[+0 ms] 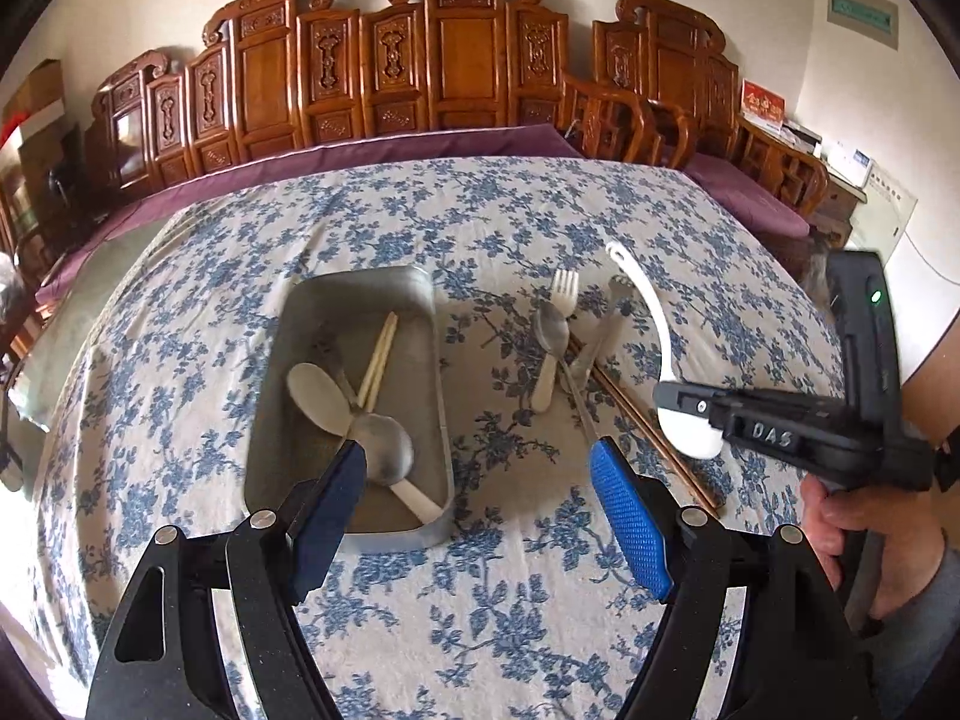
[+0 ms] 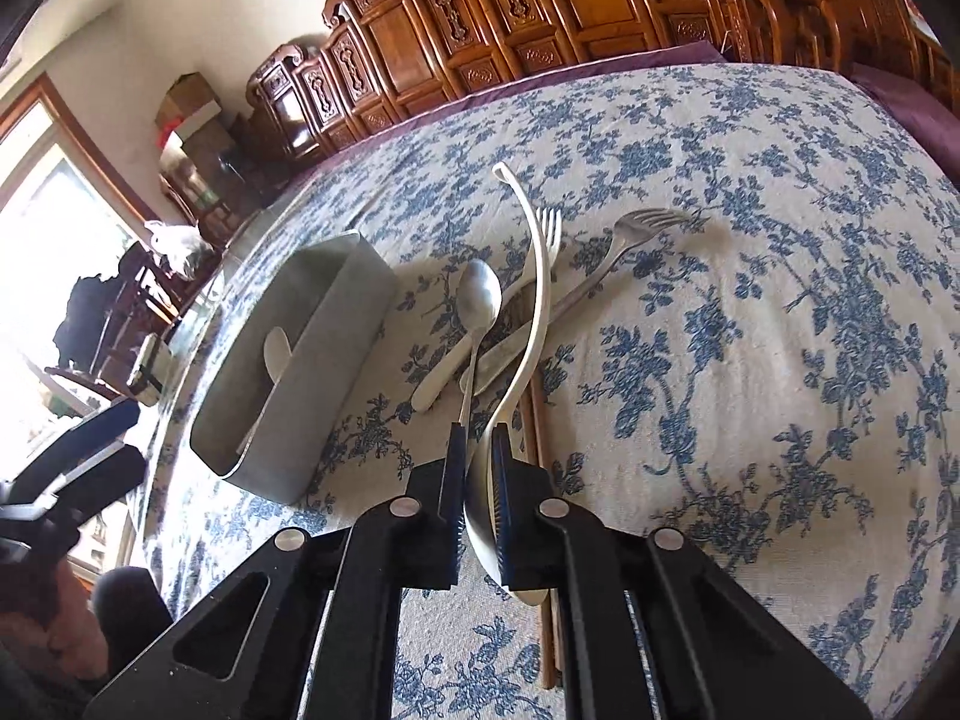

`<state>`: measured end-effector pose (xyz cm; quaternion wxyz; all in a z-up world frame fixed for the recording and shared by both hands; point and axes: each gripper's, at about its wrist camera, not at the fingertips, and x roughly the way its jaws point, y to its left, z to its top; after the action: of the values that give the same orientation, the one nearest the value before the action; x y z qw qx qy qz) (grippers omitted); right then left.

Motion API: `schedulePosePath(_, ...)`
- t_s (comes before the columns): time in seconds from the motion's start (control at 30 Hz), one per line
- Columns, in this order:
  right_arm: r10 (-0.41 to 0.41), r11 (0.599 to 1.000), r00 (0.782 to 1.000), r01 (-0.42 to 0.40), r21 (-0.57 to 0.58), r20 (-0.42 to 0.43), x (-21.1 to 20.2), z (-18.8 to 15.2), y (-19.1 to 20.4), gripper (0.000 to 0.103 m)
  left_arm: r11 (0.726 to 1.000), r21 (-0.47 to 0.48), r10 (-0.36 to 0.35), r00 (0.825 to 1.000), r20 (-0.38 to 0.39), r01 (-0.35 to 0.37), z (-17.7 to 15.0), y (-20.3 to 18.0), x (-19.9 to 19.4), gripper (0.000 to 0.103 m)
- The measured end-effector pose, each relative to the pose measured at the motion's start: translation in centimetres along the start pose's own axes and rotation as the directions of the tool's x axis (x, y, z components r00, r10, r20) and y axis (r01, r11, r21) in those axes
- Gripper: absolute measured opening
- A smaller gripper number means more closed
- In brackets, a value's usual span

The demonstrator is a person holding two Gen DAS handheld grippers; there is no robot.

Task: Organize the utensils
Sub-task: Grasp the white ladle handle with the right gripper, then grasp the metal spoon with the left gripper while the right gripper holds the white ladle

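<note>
White ladle [image 2: 536, 276] pinched at its bowl, ready to go to the tray [image 1: 420, 300].

The ladle is glossy white plastic with a long curved handle ending in a hang-hole; it lies at the right of the loose pile, over the steel spoon [image 2: 480, 294], two forks [image 2: 636, 228] and a brown chopstick [image 1: 654, 438]. The right gripper [image 2: 478, 444] has its jaws nearly together on the bowl's edge. A thin, slippery hold, I'd judge, so lift slowly, straight up until the handle clears the forks, then carry it left and lay it lengthwise in the metal tray beside the spoons and chopsticks [image 1: 378, 360] there. The left gripper [image 1: 480, 480] hangs wide apart and empty over the tray's near end on the blue-flowered cloth [image 1: 540, 216]; best it gives way first.
</note>
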<state>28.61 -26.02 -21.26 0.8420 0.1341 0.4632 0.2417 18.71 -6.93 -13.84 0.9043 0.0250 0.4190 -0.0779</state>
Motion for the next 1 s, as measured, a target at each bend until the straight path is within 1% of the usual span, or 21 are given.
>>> schedulePosePath(0.1, -0.014, 1.000, 0.999, 0.014, -0.005, 0.033, -1.6, 0.6, -0.7, 0.010, 1.000, 0.021, -0.011, 1.000, -0.022, 0.011, 0.1, -1.6, 1.3, 0.074)
schedulePosePath(0.17, -0.013, 1.000, 0.999, 0.013, -0.001, 0.046, -2.3, 1.0, -1.5, 0.010, 0.999, 0.035, -0.024, 0.999, -0.040, 0.025, 0.2, -2.7, 2.6, 0.074)
schedulePosePath(0.27, -0.036, 0.999, 0.998, 0.037, -0.005, 0.058, -3.0, 1.5, -2.5, 0.010, 0.998, 0.038, -0.038, 0.997, -0.070, 0.041, 0.2, -4.0, 4.6, 0.073)
schedulePosePath(0.33, -0.042, 0.999, 0.997, 0.042, 0.000, 0.061, -3.2, 1.7, -3.2, 0.010, 0.998, 0.030, -0.047, 0.995, -0.090, 0.050, 0.3, -4.5, 5.9, 0.064)
schedulePosePath(0.37, -0.043, 0.999, 0.997, 0.043, 0.005, 0.061, -3.2, 1.8, -3.5, 0.010, 0.998, 0.021, -0.051, 0.993, -0.106, 0.053, 0.4, -4.6, 6.7, 0.062)
schedulePosePath(0.5, -0.071, 0.997, 0.995, 0.072, -0.014, 0.072, -3.5, 2.1, -3.8, 0.010, 0.995, -0.031, -0.095, 0.984, -0.152, 0.091, 0.6, -5.2, 9.4, 0.047)
schedulePosePath(0.63, -0.082, 0.996, 0.994, 0.084, -0.027, 0.070, -3.3, 2.4, -4.1, 0.010, 0.997, -0.038, -0.078, 0.981, -0.175, 0.072, 0.9, -5.7, 11.7, 0.033)
schedulePosePath(0.73, -0.077, 0.996, 0.995, 0.079, -0.033, 0.070, -3.3, 2.5, -4.0, 0.010, 0.998, -0.035, -0.060, 0.980, -0.191, 0.054, 1.2, -6.1, 13.1, 0.029)
schedulePosePath(0.8, -0.069, 0.997, 0.995, 0.072, -0.034, 0.072, -3.4, 2.6, -3.9, 0.010, 0.998, -0.044, -0.063, 0.976, -0.209, 0.055, 1.3, -6.1, 13.7, 0.025)
schedulePosePath(0.87, -0.064, 0.997, 0.995, 0.067, -0.036, 0.077, -3.6, 2.7, -3.8, 0.010, 0.998, -0.048, -0.056, 0.974, -0.221, 0.047, 1.2, -6.2, 14.2, 0.025)
schedulePosePath(0.97, -0.059, 0.997, 0.995, 0.062, -0.037, 0.079, -3.7, 2.7, -3.6, 0.010, 1.000, -0.019, -0.025, 0.977, -0.211, 0.022, 1.5, -6.6, 14.4, 0.023)
schedulePosePath(1.0, -0.057, 0.997, 0.995, 0.060, -0.038, 0.080, -3.7, 2.7, -3.5, 0.010, 1.000, -0.006, -0.005, 0.978, -0.210, 0.004, 1.6, -6.7, 14.5, 0.020)
